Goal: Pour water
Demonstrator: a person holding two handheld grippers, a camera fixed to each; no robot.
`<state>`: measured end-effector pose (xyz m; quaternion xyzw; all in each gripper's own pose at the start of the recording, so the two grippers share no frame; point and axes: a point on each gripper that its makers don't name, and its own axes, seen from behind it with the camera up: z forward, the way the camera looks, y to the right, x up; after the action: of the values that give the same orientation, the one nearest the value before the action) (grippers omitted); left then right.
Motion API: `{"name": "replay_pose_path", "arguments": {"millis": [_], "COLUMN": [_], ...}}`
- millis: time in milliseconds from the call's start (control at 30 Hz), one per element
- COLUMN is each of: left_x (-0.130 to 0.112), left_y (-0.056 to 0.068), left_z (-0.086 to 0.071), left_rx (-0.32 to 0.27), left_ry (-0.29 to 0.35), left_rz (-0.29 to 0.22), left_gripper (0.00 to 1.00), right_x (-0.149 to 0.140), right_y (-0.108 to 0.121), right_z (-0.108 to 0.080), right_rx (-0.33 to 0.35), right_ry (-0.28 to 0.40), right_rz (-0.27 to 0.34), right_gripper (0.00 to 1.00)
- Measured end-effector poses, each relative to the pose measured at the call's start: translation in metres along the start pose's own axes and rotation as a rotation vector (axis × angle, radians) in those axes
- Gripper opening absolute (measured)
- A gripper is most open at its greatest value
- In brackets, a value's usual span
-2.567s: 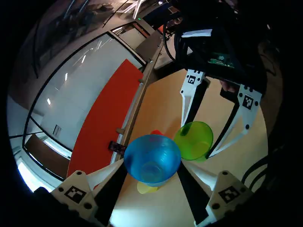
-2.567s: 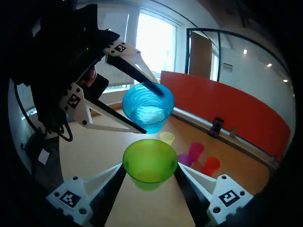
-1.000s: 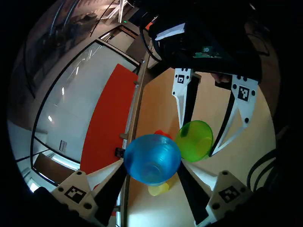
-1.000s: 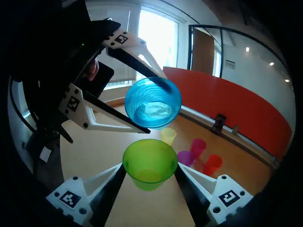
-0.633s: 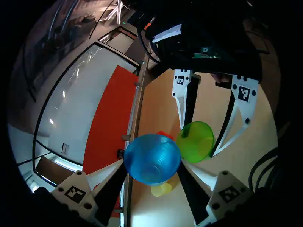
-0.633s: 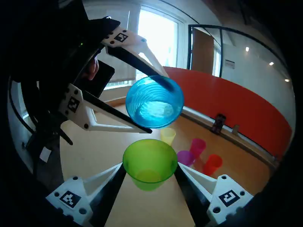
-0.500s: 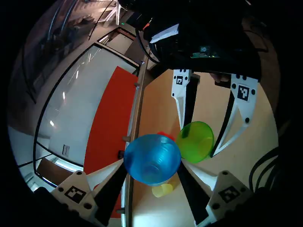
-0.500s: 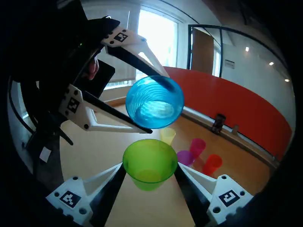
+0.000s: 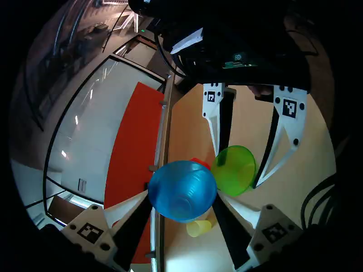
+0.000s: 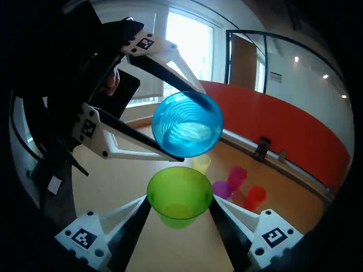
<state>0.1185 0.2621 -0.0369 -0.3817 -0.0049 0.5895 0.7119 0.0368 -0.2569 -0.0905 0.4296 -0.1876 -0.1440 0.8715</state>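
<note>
Yellow cup (image 10: 201, 162), pink cup (image 10: 236, 176), purple cup (image 10: 221, 189) and orange cup (image 10: 254, 196) crowd the bench (image 10: 113, 181) beyond the green cup (image 10: 180, 195); nearer bench lies bare.

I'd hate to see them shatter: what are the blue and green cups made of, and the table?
Blue cup: likely thin translucent plastic, glossy; light shines through its ribbed wall. Green cup: seemingly the same tinted plastic, its base showing through. Table: pale wood or wood-look laminate, smooth; which one is unclear.

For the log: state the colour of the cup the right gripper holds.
Translucent green cup, clearest in the right gripper view.
</note>
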Motion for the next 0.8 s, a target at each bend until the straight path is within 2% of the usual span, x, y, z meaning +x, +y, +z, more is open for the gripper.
{"name": "replay_pose_path", "arguments": {"millis": [267, 800], "left_x": [0.0031, 0.0057], "left_y": [-0.0048, -0.0042], "left_z": [-0.0003, -0.0022], "left_rx": [0.014, 0.03], "left_ry": [0.009, 0.018], "left_rz": [0.034, 0.07], "left_gripper": [0.85, 0.85], "right_x": [0.0002, 0.0041], "right_y": [-0.0002, 0.0021], "right_z": [-0.0009, -0.0028], "right_rx": [0.003, -0.001], "right_ry": [0.002, 0.007], "right_rz": [-0.004, -0.007], "right_gripper": [0.9, 0.91]}}
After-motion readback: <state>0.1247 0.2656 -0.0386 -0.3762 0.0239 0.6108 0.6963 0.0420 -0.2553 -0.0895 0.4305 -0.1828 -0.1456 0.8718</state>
